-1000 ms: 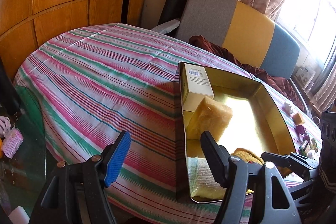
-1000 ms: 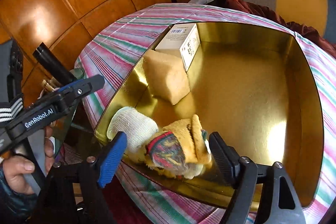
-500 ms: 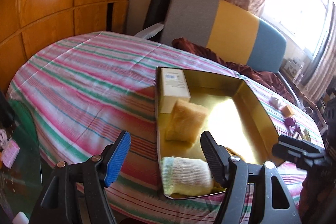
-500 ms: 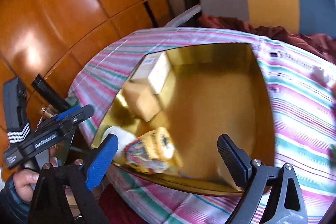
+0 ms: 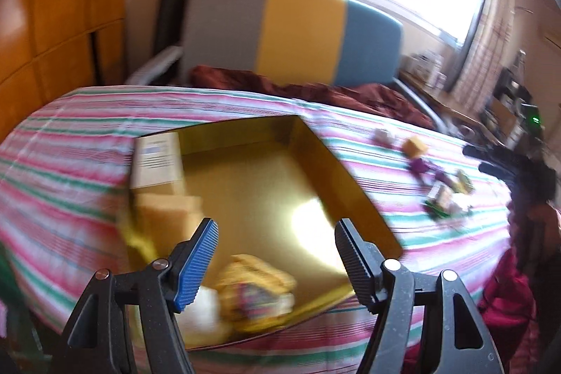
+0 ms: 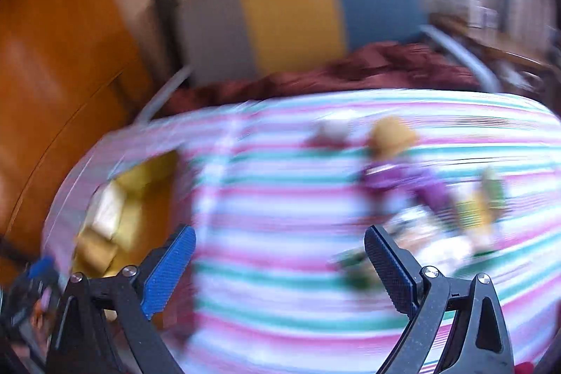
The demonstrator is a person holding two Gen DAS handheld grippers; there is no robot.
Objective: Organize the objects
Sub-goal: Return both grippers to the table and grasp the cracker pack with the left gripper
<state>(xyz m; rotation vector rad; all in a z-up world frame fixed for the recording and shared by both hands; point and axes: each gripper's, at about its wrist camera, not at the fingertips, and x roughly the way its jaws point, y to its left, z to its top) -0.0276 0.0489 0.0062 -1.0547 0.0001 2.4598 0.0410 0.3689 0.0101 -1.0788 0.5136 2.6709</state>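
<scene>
- Several small, blurred objects [image 5: 440,188] lie scattered on the pink-and-green striped tablecloth [image 5: 70,170], right of the shallow gold metal tray [image 5: 315,149].
- Inside the tray sit a white carton [image 5: 157,160], a yellow sponge block [image 5: 164,216] and a bundled multicoloured cloth [image 5: 256,290].
- The left gripper [image 5: 275,251] hangs above the tray, jaws spread and empty.
- The right gripper [image 6: 280,265], jaws just widened with nothing between them, hovers over bare cloth beside the small objects.
</scene>
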